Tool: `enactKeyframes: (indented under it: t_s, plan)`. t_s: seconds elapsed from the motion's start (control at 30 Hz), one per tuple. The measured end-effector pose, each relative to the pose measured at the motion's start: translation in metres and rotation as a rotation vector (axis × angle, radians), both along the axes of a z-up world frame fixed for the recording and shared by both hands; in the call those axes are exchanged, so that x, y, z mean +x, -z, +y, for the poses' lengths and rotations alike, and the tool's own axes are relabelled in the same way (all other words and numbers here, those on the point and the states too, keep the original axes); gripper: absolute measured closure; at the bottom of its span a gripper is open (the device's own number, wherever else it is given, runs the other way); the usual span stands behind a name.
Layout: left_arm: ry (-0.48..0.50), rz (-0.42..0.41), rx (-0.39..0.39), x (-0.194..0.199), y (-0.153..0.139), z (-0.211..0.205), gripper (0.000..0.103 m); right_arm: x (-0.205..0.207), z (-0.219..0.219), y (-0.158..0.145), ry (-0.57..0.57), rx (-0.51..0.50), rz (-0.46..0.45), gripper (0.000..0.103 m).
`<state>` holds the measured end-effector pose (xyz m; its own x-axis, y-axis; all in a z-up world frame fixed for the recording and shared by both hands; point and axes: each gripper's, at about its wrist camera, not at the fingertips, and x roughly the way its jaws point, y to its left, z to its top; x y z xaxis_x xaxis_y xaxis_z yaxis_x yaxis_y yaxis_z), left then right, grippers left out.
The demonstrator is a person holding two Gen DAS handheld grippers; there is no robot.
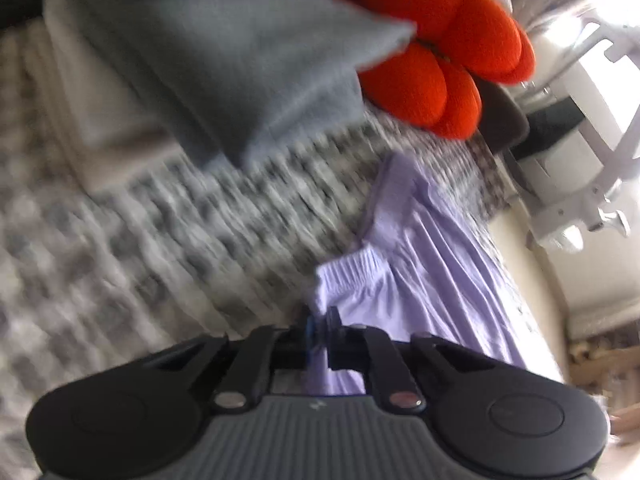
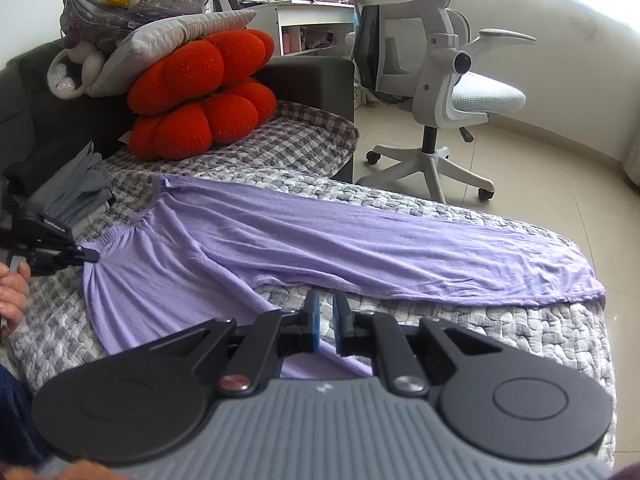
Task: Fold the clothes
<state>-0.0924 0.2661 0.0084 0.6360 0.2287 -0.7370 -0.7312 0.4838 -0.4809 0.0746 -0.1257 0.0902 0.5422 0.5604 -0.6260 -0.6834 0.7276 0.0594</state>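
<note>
Lavender trousers lie spread along the grey checked quilt, one leg reaching toward the right edge of the bed. My left gripper is shut on the gathered waistband; in the right wrist view this left gripper sits at the garment's left end, with a hand behind it. My right gripper hovers low over the near edge of the trousers, its jaws almost together with only a thin slit. Lavender cloth runs under them; whether any is pinched I cannot tell.
A stack of folded grey clothes lies at the back left, beside a red lobed cushion topped by a grey pillow and a bag. A white office chair stands on the tiled floor beyond the bed.
</note>
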Motion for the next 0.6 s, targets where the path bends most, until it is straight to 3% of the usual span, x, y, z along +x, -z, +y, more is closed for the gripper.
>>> enactKeyframes:
  t_s: [0.03,0.1,0.23,0.37,0.4,0.47,0.5,0.6]
  plan:
    - [-0.022,0.007,0.050,-0.004,-0.005,-0.001,0.098,0.001,0.000,0.001,-0.003,-0.001,0.007,0.091]
    - [-0.049,-0.006,0.078,-0.012,-0.009,0.000,0.098,0.000,0.002,0.003,-0.013,-0.015,0.012,0.091]
    - [-0.053,0.003,0.082,-0.020,-0.009,0.001,0.098,-0.002,0.008,0.013,-0.057,-0.056,0.037,0.091]
    - [-0.074,0.010,0.090,-0.026,-0.010,0.006,0.098,-0.021,0.020,0.025,-0.243,-0.123,0.058,0.090]
    - [-0.075,0.010,0.089,-0.026,-0.009,0.007,0.098,-0.031,0.024,0.028,-0.310,-0.139,0.051,0.087]
    - [-0.075,0.011,0.087,-0.024,-0.008,0.010,0.098,-0.056,0.031,0.031,-0.428,-0.167,0.005,0.054]
    - [-0.074,0.009,0.084,-0.025,-0.008,0.011,0.098,-0.068,0.033,0.035,-0.473,-0.184,-0.021,0.050]
    - [-0.070,0.001,0.080,-0.025,-0.007,0.011,0.098,-0.094,0.041,0.048,-0.562,-0.240,-0.071,0.048]
